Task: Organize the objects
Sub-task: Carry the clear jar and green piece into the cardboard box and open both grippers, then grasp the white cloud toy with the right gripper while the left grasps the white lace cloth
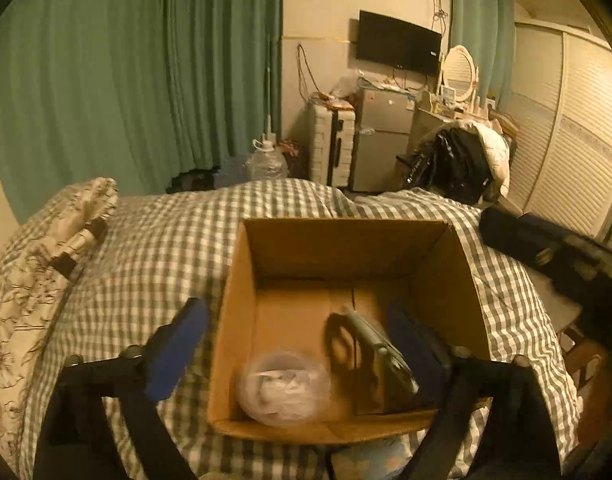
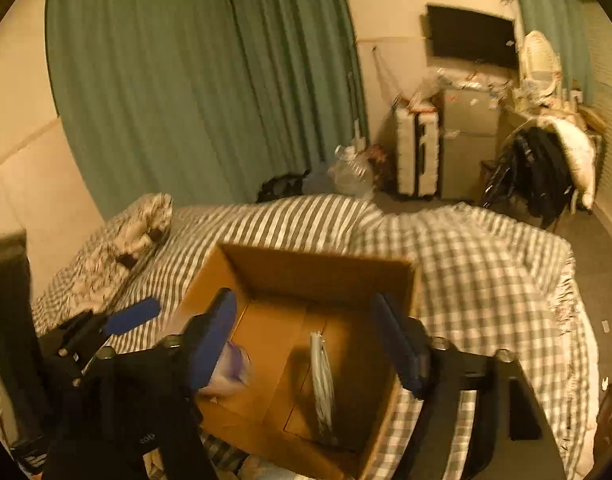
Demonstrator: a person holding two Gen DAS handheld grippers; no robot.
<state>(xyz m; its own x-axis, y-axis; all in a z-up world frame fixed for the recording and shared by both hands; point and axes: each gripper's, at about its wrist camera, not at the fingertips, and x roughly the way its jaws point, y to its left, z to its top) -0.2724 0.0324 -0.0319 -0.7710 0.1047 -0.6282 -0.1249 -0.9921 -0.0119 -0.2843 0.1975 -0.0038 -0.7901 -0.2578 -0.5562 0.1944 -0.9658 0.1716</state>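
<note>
1. My left gripper (image 1: 302, 344) points forward and downward, its blue-padded fingers (image 1: 178, 354) spread wide with nothing pressed between them.
2. My right gripper (image 2: 306, 340) tilts down too, jaws apart, pads gripping nothing.
3. In the right wrist view, the left gripper (image 2: 118, 322) sits just to the left of the right one.

A: Where does the cardboard box (image 1: 234, 320) stand?
B: On the bed (image 1: 146, 248), the pillow (image 1: 46, 248) to its left.
A: And inside it?
B: A plastic bag (image 1: 284, 388) at the near left; a flat object (image 1: 370, 364), on edge, to its right.
A: Behind the bed?
B: A suitcase (image 1: 332, 144), then the fridge (image 1: 382, 140) to its right.
</note>
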